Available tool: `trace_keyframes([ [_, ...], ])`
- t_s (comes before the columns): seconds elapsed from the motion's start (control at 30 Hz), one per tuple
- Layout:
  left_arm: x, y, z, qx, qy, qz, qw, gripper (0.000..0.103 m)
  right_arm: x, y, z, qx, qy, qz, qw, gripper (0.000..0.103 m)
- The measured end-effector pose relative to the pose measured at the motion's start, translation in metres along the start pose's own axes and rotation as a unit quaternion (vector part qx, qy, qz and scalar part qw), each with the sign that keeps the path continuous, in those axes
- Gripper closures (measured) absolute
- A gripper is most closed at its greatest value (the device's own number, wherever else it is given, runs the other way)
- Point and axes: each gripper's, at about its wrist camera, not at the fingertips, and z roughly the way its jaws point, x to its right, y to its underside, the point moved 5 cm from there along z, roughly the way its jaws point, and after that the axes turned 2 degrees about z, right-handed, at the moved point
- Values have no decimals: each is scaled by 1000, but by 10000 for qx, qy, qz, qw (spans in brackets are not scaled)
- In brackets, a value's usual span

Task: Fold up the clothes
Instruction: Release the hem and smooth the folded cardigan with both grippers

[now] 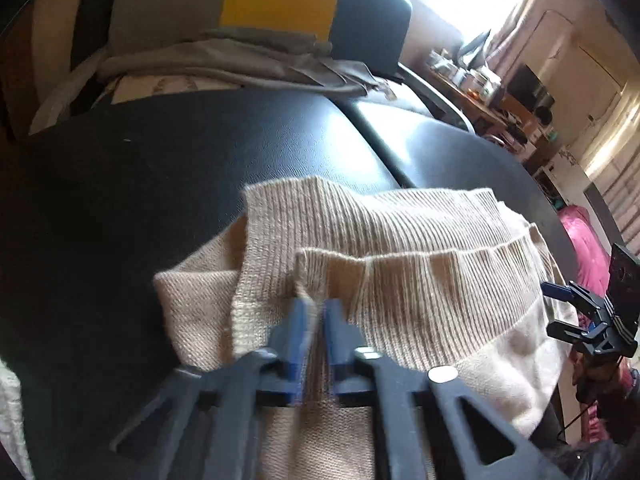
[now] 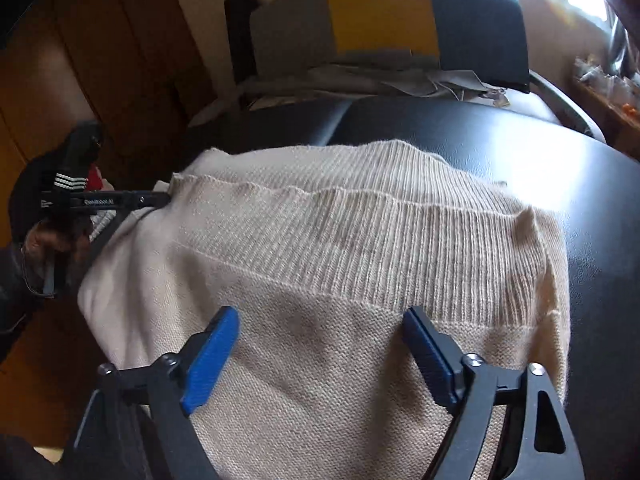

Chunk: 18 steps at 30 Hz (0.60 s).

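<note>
A soft, limp beige knit sweater (image 2: 320, 264) lies on the black bench (image 2: 560, 168); left tongs (image 1: 314, 312) pinch its ribbed hem at nine o'clock, right tongs (image 2: 320, 344) hover spread wide above it.

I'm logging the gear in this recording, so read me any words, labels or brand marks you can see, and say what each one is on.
"GenRobot.AI", as best it reads: white print along the side of the left claw, seen from the right wrist view.
Smaller white lines to the left of it on the same body: too small to read.
Faint pattern or print on the pale fabric under the grey cloth on the chair: too blurred to read.
Beige sweater: no text shows.
</note>
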Motion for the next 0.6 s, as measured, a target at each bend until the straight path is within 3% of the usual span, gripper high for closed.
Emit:
trace_keyframes([
  [0.17, -19, -1, -29, 684, -187, -548, 9960, 102, 12, -12, -1, 93, 69, 198, 9997, 5],
  [0.23, -31, 4, -33, 754, -403, -703, 9939, 102, 16, -17, 0, 135, 133, 216, 9996, 1],
  [0.43, -45, 29, -8, 288, -773, -690, 9942, 102, 28, -33, 4, 261, 325, 268, 9988, 0],
  [0.5, -40, 30, 0, 271, -926, -512, 9940, 102, 32, -31, 16, 215, 487, 173, 9984, 0],
  [0.6, -48, 26, -4, 350, -969, -846, 9911, 95, 34, -32, 25, 260, 673, -23, 9974, 0],
])
